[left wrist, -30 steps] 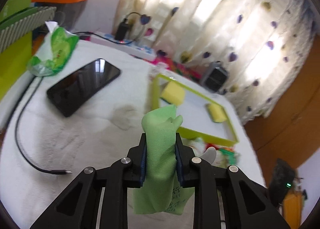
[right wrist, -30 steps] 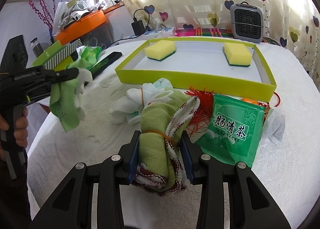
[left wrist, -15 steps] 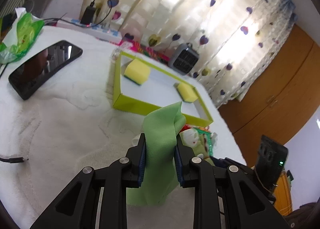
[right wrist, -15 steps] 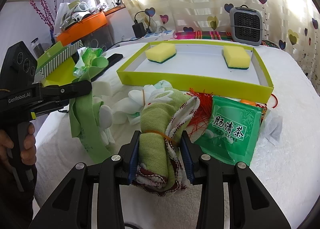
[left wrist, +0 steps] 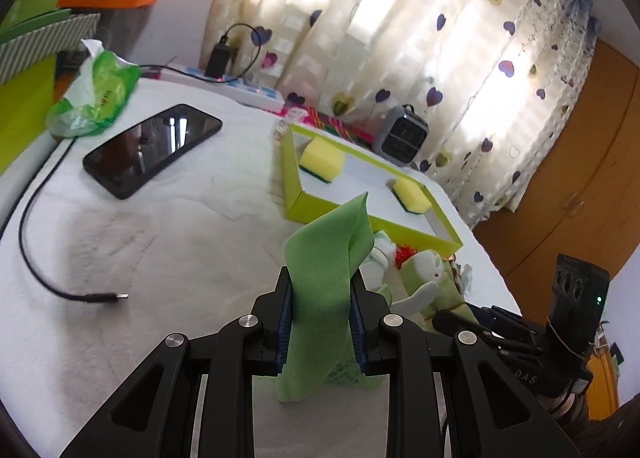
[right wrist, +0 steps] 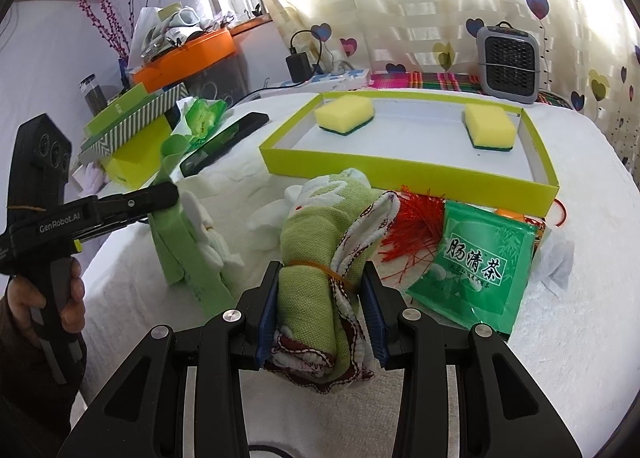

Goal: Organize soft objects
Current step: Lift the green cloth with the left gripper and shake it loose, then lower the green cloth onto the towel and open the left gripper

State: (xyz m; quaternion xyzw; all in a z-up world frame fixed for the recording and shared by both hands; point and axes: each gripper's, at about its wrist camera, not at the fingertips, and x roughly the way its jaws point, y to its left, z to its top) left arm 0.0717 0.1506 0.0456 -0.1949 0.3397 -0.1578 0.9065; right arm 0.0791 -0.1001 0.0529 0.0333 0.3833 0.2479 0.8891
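The left claw (left wrist: 321, 322) pinches a plain green cloth (left wrist: 324, 278) (lower end hidden), while the right claw (right wrist: 322, 312) clamps a rolled green-and-white towel (right wrist: 316, 286), its underside unseen.

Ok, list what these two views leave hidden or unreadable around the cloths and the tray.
- Left wrist view: the lower end of the green cloth drops behind the left gripper, so whether it touches the bed is unclear.
- Right wrist view: the rolled towel in the right gripper has its underside hidden by the jaws.
- Right wrist view: things behind the tea packet are covered, against the tray wall.
- Both views: small print on the cloth's tag is unreadable.
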